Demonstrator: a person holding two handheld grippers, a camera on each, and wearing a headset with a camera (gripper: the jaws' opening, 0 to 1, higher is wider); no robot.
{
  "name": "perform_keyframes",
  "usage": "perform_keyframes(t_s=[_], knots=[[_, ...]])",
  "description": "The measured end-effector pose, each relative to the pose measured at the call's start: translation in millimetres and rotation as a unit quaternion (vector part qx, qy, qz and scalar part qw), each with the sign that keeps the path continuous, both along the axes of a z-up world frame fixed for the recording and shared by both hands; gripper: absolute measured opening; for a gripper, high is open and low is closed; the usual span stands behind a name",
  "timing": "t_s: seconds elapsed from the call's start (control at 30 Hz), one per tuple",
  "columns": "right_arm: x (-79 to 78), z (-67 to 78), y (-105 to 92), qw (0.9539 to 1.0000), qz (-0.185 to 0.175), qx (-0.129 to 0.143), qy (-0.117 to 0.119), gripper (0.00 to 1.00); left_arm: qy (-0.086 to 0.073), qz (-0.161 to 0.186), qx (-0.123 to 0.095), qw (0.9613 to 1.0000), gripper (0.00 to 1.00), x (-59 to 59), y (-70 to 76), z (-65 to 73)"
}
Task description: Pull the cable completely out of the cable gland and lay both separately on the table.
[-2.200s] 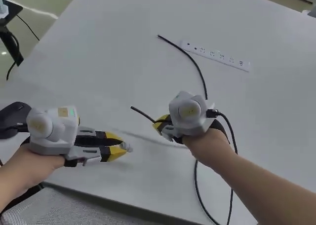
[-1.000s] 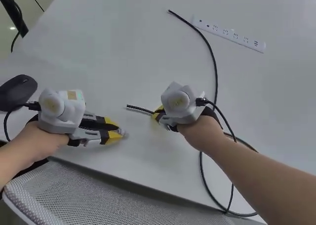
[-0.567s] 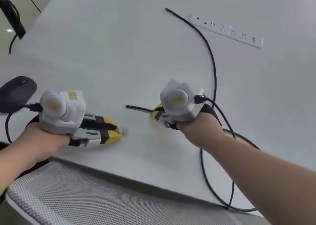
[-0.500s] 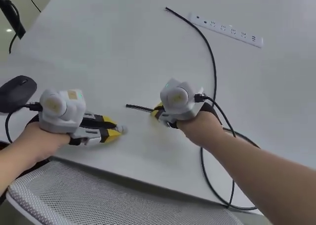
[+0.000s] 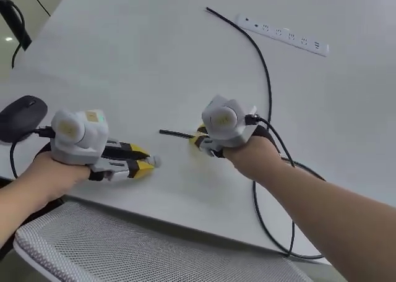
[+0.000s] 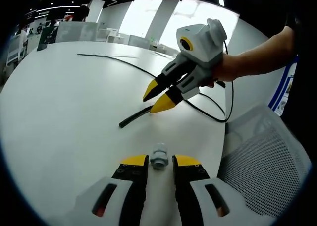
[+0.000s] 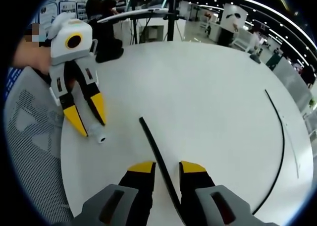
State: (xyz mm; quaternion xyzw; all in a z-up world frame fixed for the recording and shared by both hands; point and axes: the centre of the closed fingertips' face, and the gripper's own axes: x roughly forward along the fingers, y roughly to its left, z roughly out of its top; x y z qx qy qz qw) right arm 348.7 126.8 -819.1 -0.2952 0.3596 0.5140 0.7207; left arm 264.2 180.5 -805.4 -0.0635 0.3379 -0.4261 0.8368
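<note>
Fingers (image 6: 134, 162) of the left gripper (image 6: 161, 162) stand slightly apart, low over the white desk (image 6: 64, 102). A small grey cable gland (image 6: 159, 155) sits on the desk right between their yellow tips, and I cannot tell whether either tip touches it. From the head view the gland (image 5: 154, 162) shows just past the tips of the left gripper (image 5: 148, 159), which the left hand (image 5: 49, 174) holds near the desk's front edge.

The right gripper (image 7: 167, 167) also has its fingers (image 7: 141, 168) apart. The black cable (image 7: 151, 137) runs loose between them along the desk without being clamped. Its cut end points toward the gland (image 7: 101, 137) but lies well apart from it, so cable and gland are separate. In the head view the cable's free end (image 5: 173, 133) sticks out left of the right gripper (image 5: 197, 138), held by the right hand (image 5: 250, 155). More black cable curves away across the desk (image 5: 124, 65) toward a white power strip (image 5: 281, 33) at the far side. A mesh chair (image 5: 124, 245) is below the desk's front edge.
</note>
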Motion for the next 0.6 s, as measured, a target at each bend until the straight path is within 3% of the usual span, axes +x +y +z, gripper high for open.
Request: perform_keyframes(t_s=[0.23,0.3,0.37,0.43,0.6], knots=[[-1.6,14.9,0.1,0.9998,-0.007,0.016,-0.006,0.25,-0.002,0.002,-0.002,1.0,0.26,1.4,1.4,3.9],[-2.6,18.5,-2.2,0.9998,-0.003,0.017,-0.008,0.28,-0.014,0.011,0.007,0.9998,0.34,4.9,4.9,4.9],[-4.2,24.0,-4.2,0.9997,-0.004,0.023,-0.007,0.29,-0.013,0.015,0.012,0.9997,0.39,5.4,7.3,4.9],[-4.7,32.5,-5.8,0.9994,-0.004,0.033,-0.01,0.32,-0.02,0.021,0.006,0.9996,0.41,6.5,8.7,10.7],[-3.2,59.5,-14.0,0.9968,-0.034,0.071,-0.015,0.43,-0.014,0.032,0.001,0.9994,0.46,5.7,13.7,16.4]])
